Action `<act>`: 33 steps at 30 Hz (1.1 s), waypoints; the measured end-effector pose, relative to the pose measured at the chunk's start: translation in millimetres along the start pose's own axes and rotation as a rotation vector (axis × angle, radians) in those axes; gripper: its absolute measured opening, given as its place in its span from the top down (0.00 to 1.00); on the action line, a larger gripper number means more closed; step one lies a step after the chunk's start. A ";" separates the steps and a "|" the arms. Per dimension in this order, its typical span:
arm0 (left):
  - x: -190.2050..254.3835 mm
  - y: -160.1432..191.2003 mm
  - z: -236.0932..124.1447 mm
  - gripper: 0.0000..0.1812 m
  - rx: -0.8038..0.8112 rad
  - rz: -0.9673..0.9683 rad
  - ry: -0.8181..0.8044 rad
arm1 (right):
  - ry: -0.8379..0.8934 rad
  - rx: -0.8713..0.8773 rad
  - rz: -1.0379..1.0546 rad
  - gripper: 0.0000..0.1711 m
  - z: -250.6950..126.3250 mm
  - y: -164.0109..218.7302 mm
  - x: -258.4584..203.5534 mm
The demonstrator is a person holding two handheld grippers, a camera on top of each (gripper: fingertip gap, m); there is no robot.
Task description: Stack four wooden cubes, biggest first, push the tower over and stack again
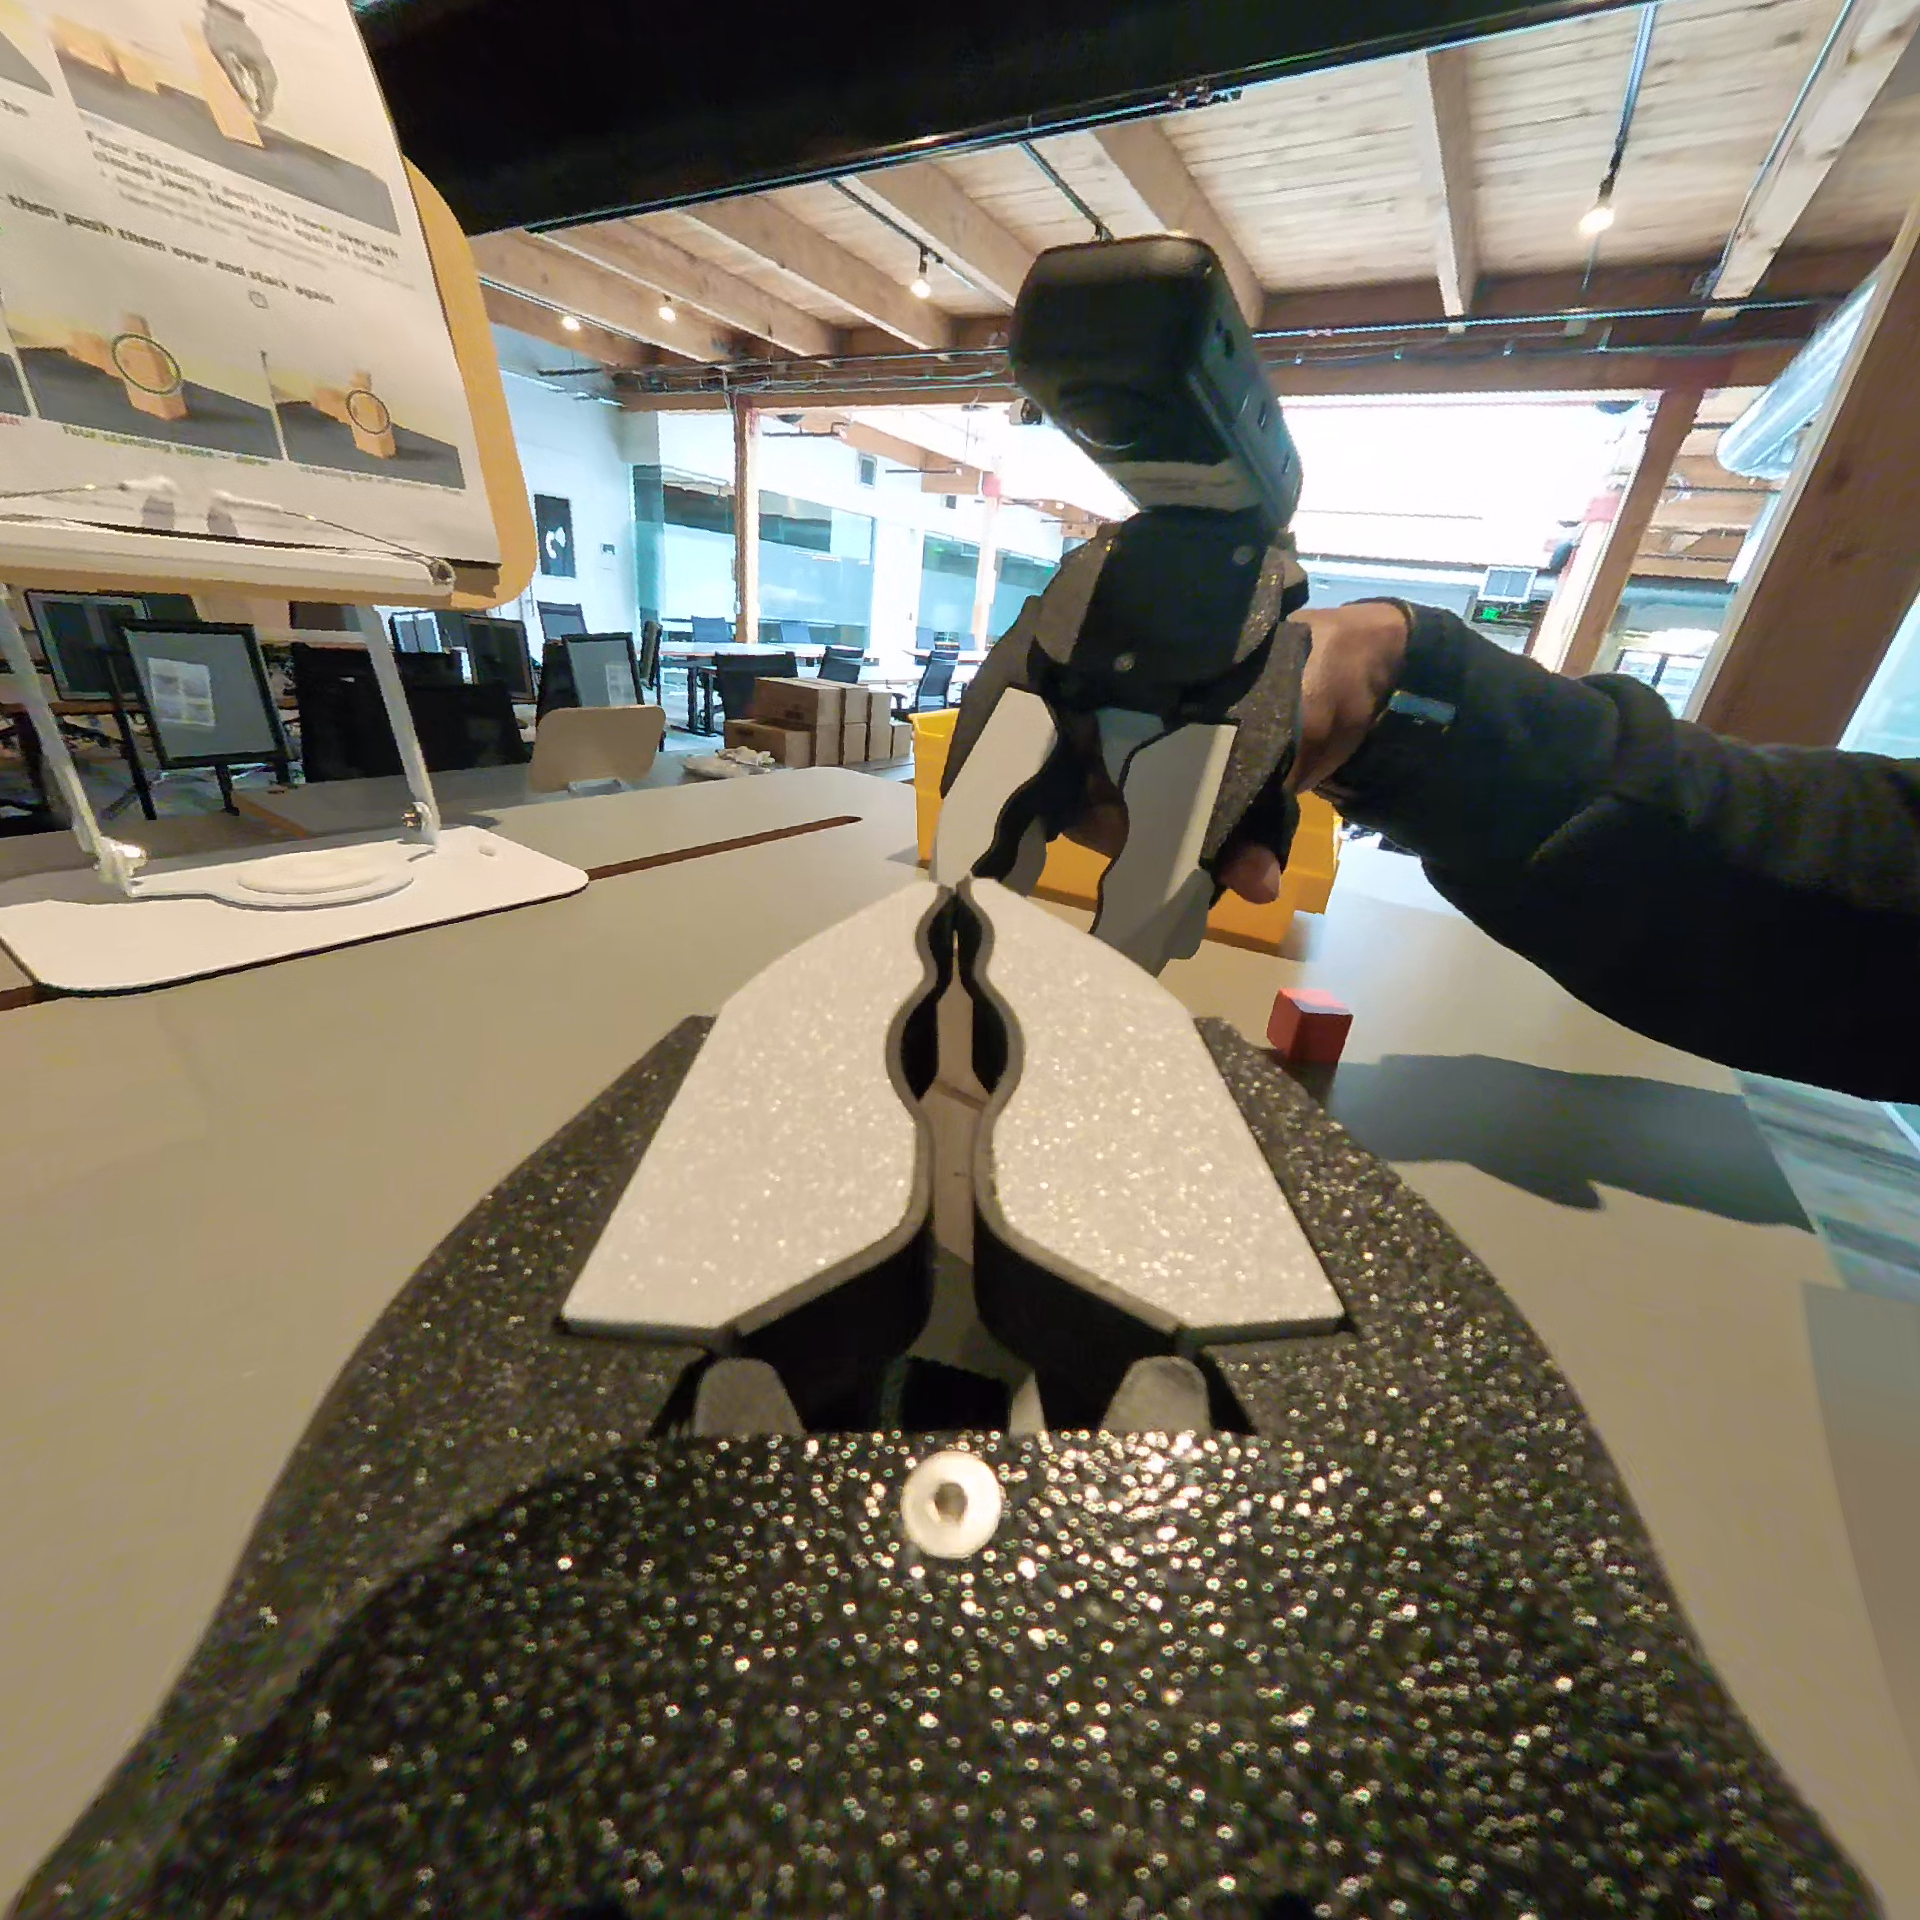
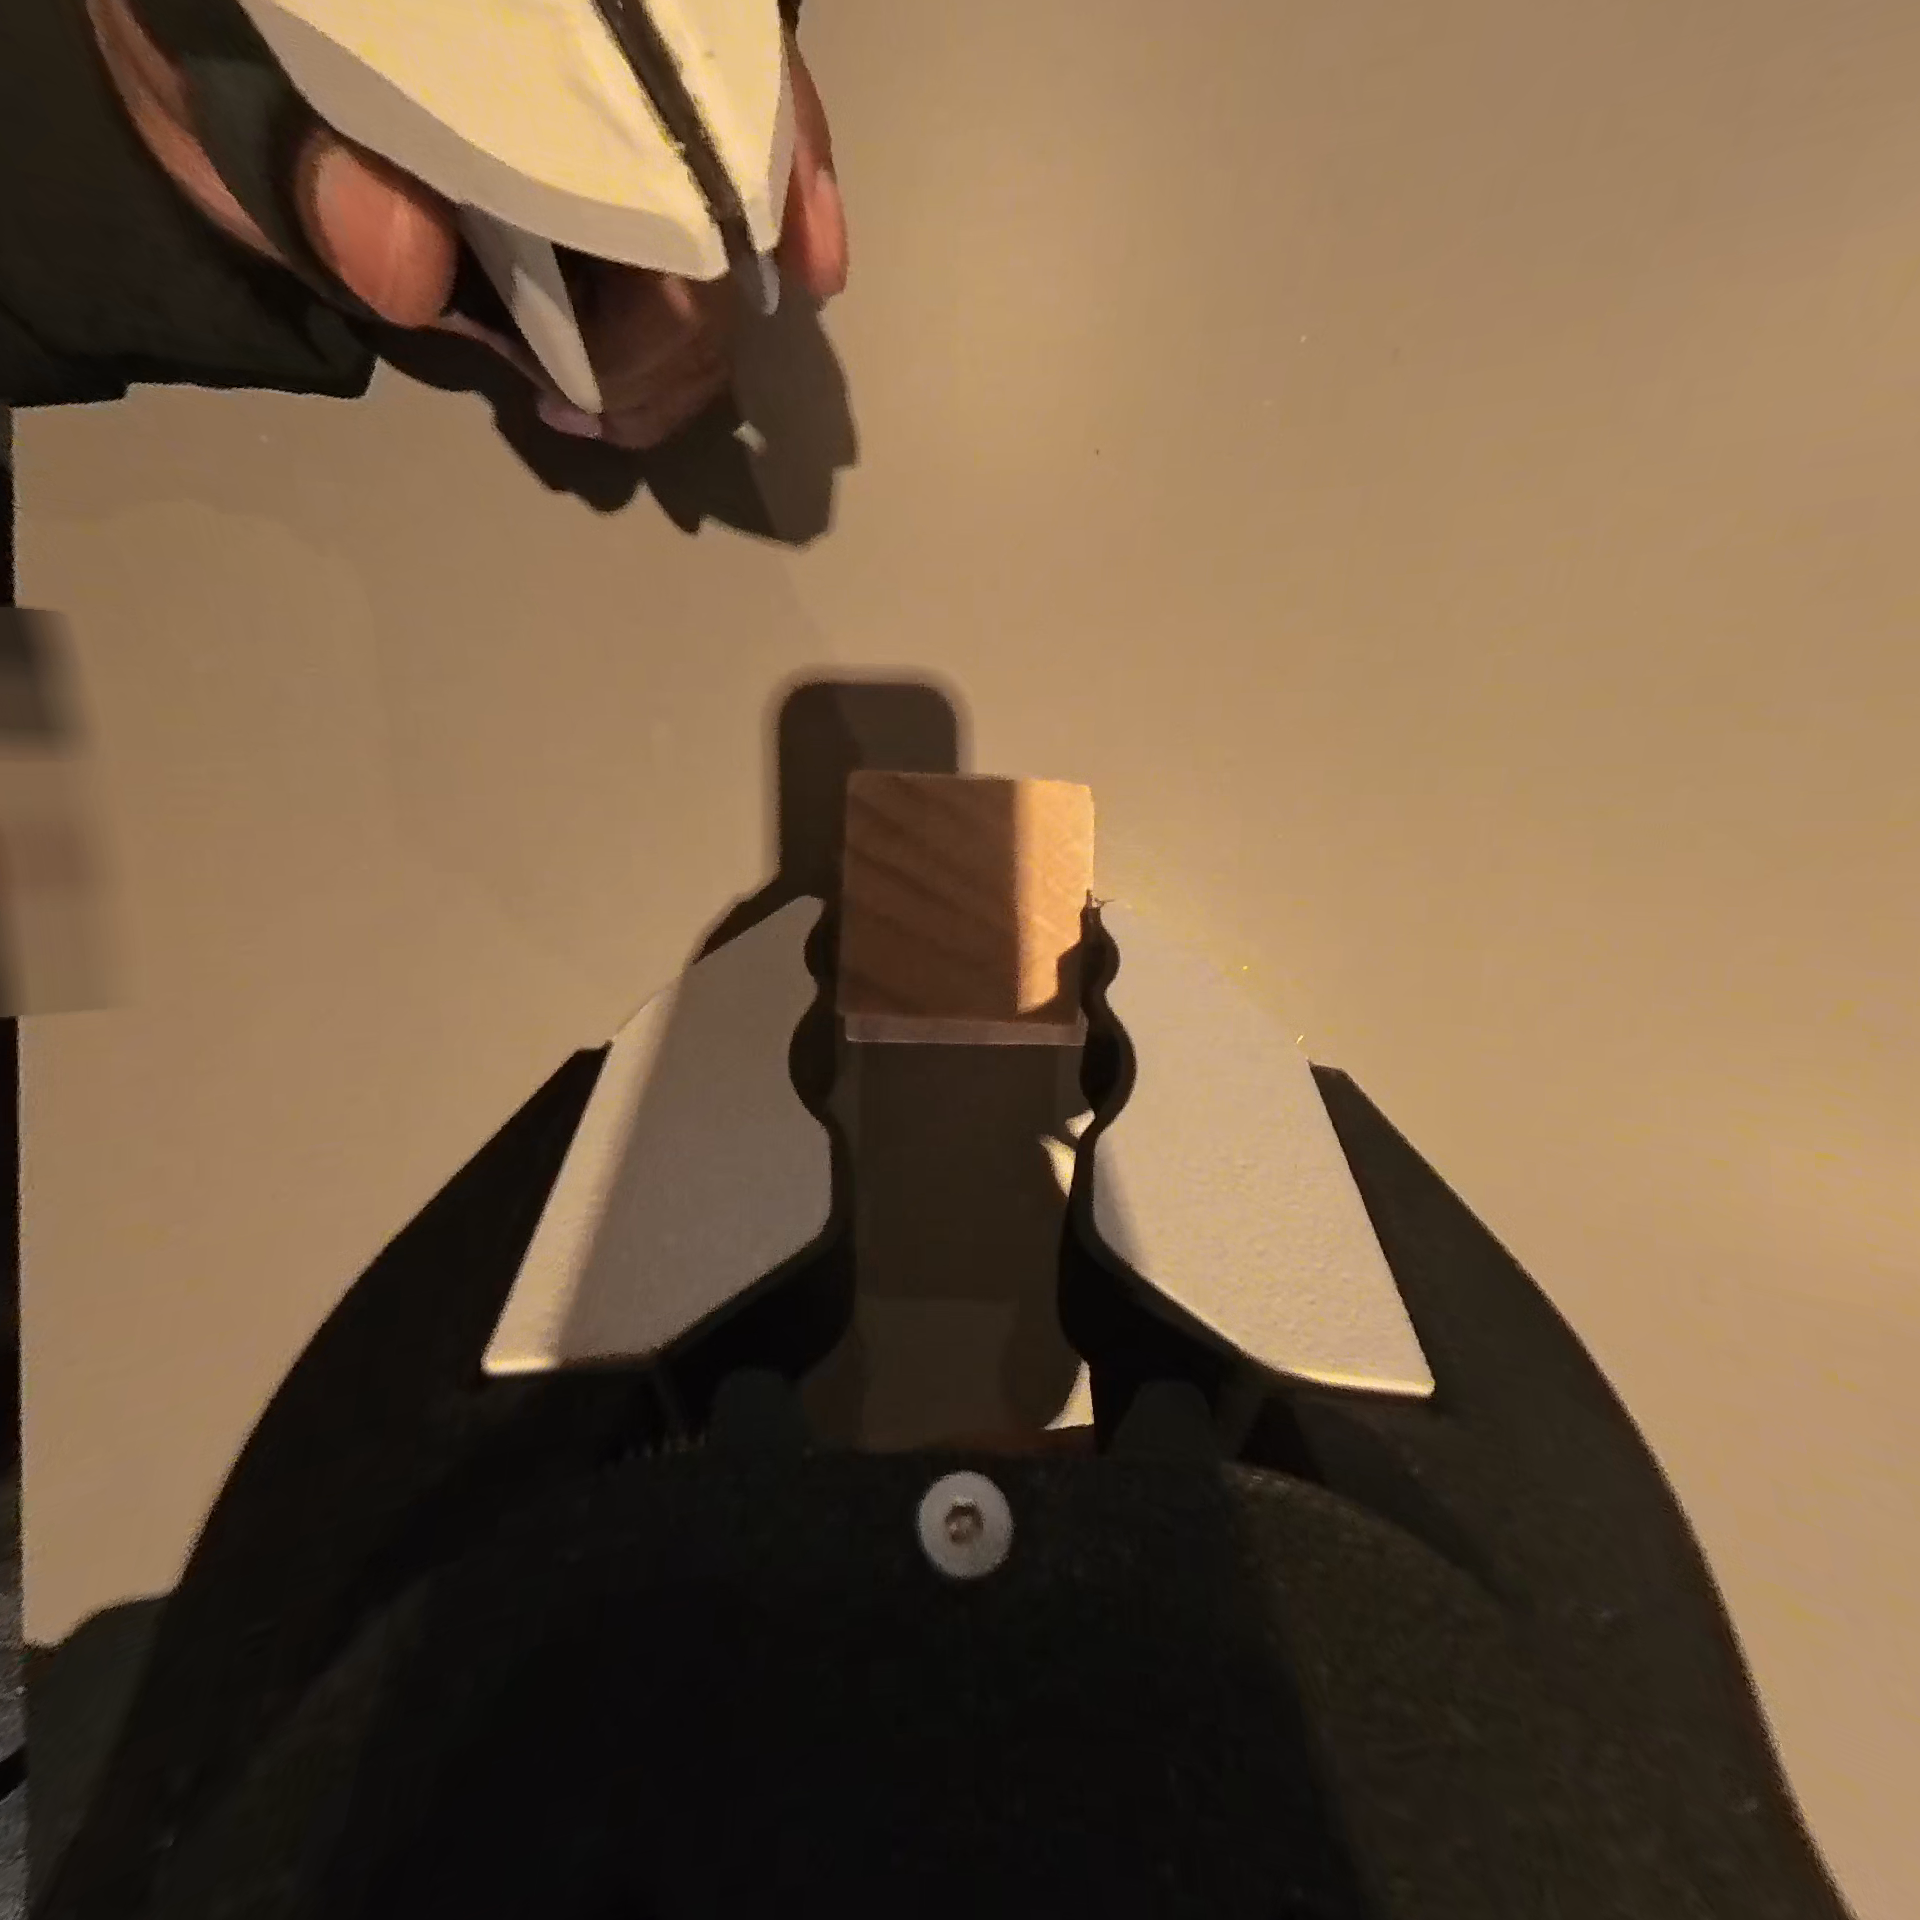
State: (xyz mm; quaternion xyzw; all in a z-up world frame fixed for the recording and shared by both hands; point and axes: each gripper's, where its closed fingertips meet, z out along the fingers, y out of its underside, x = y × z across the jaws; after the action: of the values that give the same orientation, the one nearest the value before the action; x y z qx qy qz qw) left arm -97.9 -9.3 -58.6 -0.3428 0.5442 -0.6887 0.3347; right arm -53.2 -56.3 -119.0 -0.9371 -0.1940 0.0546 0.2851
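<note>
Right wrist view: right tool (image 2: 961, 914) pointing down at the beige counter (image 2: 1455, 520), clamped on one wooden cube (image 2: 961, 894), seemingly lifted above its shadow. Left wrist view: left tool (image 1: 956, 891) with tips together on nothing, the right tool (image 1: 1070, 883) opposite in a gloved hand (image 1: 1340, 696). One red cube (image 1: 1309, 1023) on the counter (image 1: 416, 1091); one yellow bin (image 1: 1278, 873) and one white stand (image 1: 281, 883) behind.
</note>
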 end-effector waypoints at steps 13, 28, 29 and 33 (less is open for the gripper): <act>1.6 -2.7 -6.6 1.00 0.020 -0.059 0.005 | 0.134 0.207 0.124 0.61 -35.7 30.0 -3.2; 3.4 8.0 0.7 1.00 -0.065 -0.096 0.025 | 0.572 0.441 0.630 0.68 -91.4 190.3 -51.6; 2.2 8.1 0.8 1.00 -0.065 -0.109 0.027 | 0.584 0.415 0.620 0.67 -88.4 188.8 -51.3; -1.4 6.2 -0.8 1.00 -0.048 -0.139 0.023 | 0.530 0.295 0.605 0.69 -63.5 181.3 -54.3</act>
State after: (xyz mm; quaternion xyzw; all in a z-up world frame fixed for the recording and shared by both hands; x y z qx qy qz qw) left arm -97.2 -8.8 -65.0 -0.3800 0.5392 -0.7008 0.2715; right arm -29.3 -248.5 -167.4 -0.8825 0.1796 -0.0798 0.4272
